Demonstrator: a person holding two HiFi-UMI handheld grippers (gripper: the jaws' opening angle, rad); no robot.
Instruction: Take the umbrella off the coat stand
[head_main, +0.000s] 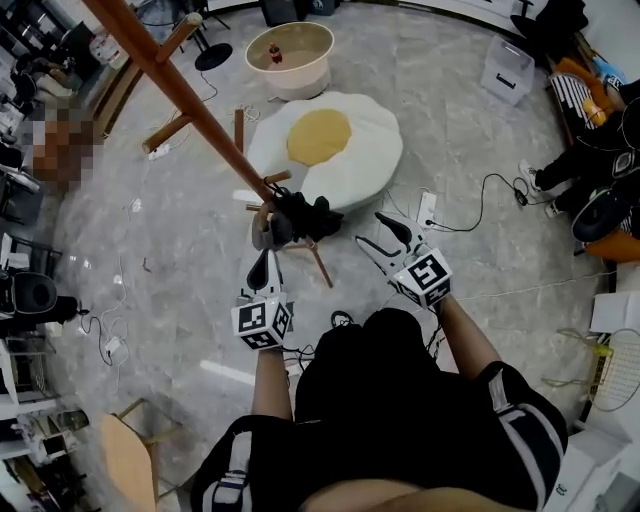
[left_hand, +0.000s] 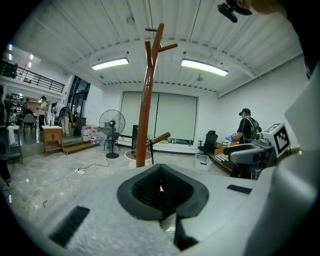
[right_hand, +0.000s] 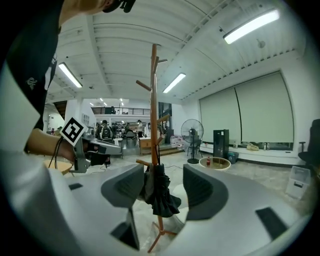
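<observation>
Left gripper (left_hand: 161, 190) fingers together, coat stand (left_hand: 144, 112) ahead

**Tall brown wooden coat stand** (head_main: 190, 100): its upper end runs out past the top left corner of the head view. In the left gripper view, its foot is hidden behind the pale grey body of the left gripper (left_hand: 161, 189).

**Black folded umbrella** (head_main: 300, 215): from above, its handle and the peg that bears it cannot be told apart. Whether the left gripper's fingers (head_main: 262, 270) touch it is unclear.

**Distant people** (right_hand: 107, 131): in the right gripper view, too small to describe.

**Dark heap** (head_main: 605, 150): cut off by the right edge of the head view, and not identifiable.

**Small red bottle** (head_main: 276, 53): its label is too small to read.
</observation>
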